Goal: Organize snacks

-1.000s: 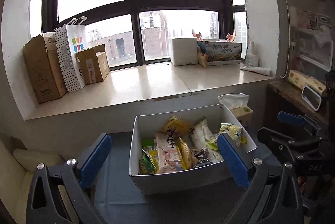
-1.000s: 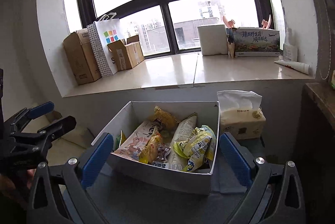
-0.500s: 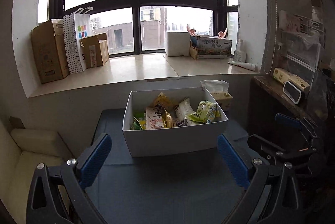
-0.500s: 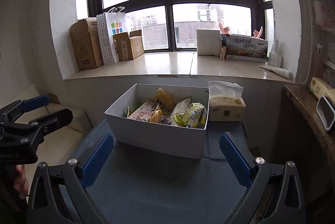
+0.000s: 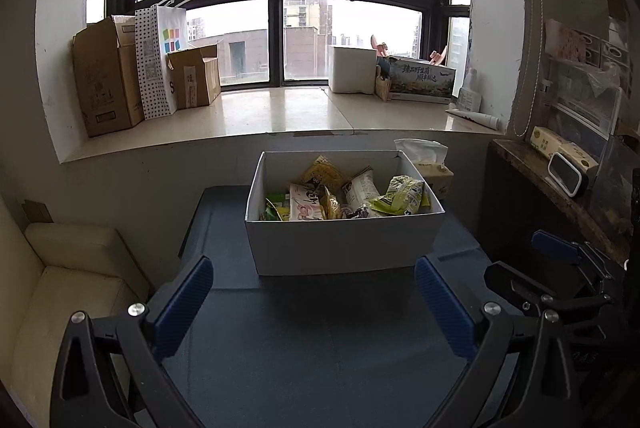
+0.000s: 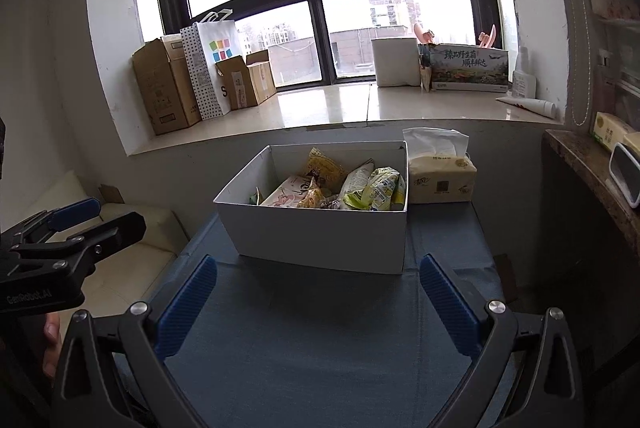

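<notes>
A white cardboard box (image 5: 340,244) stands on a dark blue table top (image 5: 312,348), filled with several snack packets (image 5: 344,194), among them a yellow-green bag (image 5: 400,194) and a pink-white one (image 5: 306,206). The box also shows in the right wrist view (image 6: 320,236) with its snacks (image 6: 340,188). My left gripper (image 5: 316,296) is open and empty, set back from the box's near side. My right gripper (image 6: 318,292) is open and empty, also short of the box. Each gripper shows at the edge of the other's view, the right one (image 5: 560,268) and the left one (image 6: 68,228).
A tissue pack (image 6: 440,176) sits right of the box against the wall. The windowsill (image 5: 280,116) holds cardboard boxes (image 5: 104,76), a dotted paper bag (image 5: 160,56) and a white box (image 5: 352,68). A cream seat (image 5: 68,288) is left, a dark shelf (image 5: 560,184) right.
Both grippers have pulled back and up from the box, which now looks smaller and farther. More of the blue table top shows. Both grippers stay open.
</notes>
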`<state>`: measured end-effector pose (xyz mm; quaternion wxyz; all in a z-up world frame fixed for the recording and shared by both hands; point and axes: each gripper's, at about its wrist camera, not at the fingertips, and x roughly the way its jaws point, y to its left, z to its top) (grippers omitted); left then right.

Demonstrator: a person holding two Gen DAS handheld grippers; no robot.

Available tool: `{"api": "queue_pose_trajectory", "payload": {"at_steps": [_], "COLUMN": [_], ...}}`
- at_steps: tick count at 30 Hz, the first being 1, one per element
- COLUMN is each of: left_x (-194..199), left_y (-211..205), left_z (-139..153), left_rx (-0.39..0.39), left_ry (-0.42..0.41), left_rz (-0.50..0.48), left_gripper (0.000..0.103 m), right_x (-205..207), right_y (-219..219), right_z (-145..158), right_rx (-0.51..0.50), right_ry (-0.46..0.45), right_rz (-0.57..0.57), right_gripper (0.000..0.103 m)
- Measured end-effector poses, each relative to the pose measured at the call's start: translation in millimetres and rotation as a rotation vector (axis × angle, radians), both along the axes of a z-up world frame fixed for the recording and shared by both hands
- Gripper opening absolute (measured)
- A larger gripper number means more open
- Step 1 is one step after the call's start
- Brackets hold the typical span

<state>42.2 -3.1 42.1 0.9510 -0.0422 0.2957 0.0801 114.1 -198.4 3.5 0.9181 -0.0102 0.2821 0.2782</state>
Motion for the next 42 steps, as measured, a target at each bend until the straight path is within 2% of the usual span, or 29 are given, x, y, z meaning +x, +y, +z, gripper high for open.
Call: {"api": "queue_pose_trajectory", "payload": {"at_steps": [11, 42], "left_x": [2, 3], "left_y": [-4, 2], "left_z": [-4, -12], "left_rx": [0.010, -0.025], "left_ry": [0.018, 0.040], "left_rz": [-0.007, -0.013], "left_gripper": [0.103, 0.103], "right_x": [2, -2], "right_y": [-7, -3], "right_z": [5, 6], "right_rx": [0.010, 0.010], "right_ry": [-0.002, 0.001], "right_rz": [-0.021, -0.001], "right_gripper": [0.103, 0.103]}}
